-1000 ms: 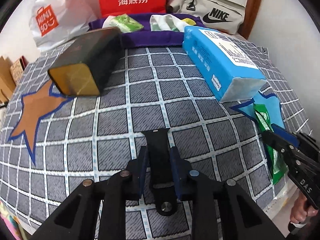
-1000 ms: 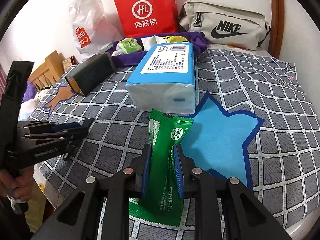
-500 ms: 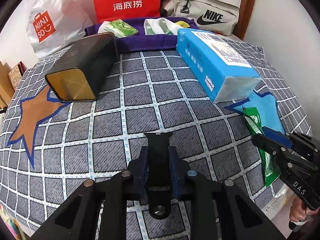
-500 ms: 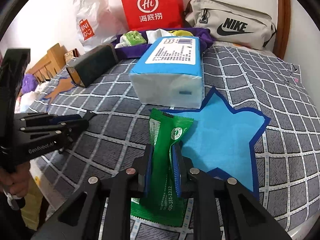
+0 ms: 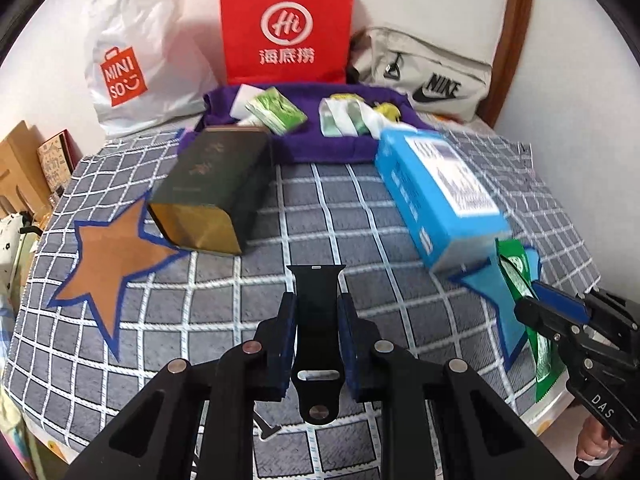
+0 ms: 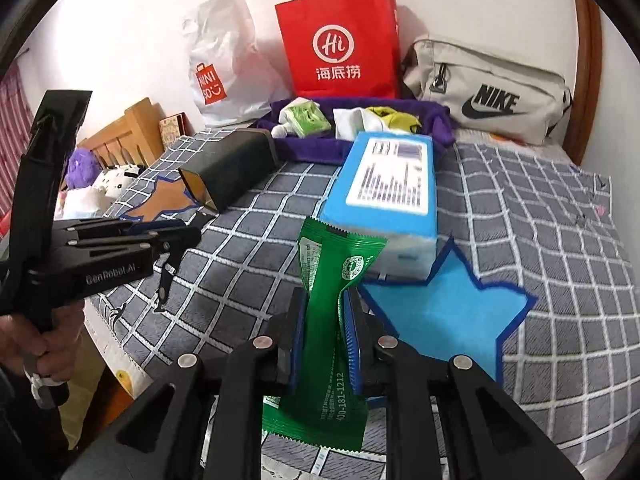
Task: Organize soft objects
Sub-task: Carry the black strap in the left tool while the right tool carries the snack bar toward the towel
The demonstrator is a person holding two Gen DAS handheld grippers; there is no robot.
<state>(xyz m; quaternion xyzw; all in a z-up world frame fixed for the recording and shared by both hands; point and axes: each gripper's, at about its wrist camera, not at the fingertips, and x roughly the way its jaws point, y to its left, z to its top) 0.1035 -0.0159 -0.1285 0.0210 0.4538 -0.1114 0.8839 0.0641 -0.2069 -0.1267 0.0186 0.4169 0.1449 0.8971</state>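
My left gripper (image 5: 317,312) is shut on a black watch strap (image 5: 318,320) and holds it above the grey checked bedspread (image 5: 240,300). My right gripper (image 6: 325,320) is shut on a green sachet (image 6: 334,312), lifted off the bed beside the blue star patch (image 6: 440,320). A blue tissue pack (image 6: 388,192) lies just beyond the sachet. A purple tray (image 5: 320,148) at the back holds a green-white packet (image 5: 276,110) and white cloths (image 5: 348,120). The right gripper shows in the left wrist view (image 5: 560,320), the left gripper in the right wrist view (image 6: 176,240).
A dark box with a gold end (image 5: 212,196) lies beside a brown star patch (image 5: 108,264). A red paper bag (image 5: 286,28), a white Miniso bag (image 5: 136,60) and a grey Nike pouch (image 5: 424,76) stand along the wall. The bed's front edge is close below both grippers.
Both grippers have risen and tilted up. The green sachet has come off the bed in the right gripper. The strap stays clamped in the left gripper.
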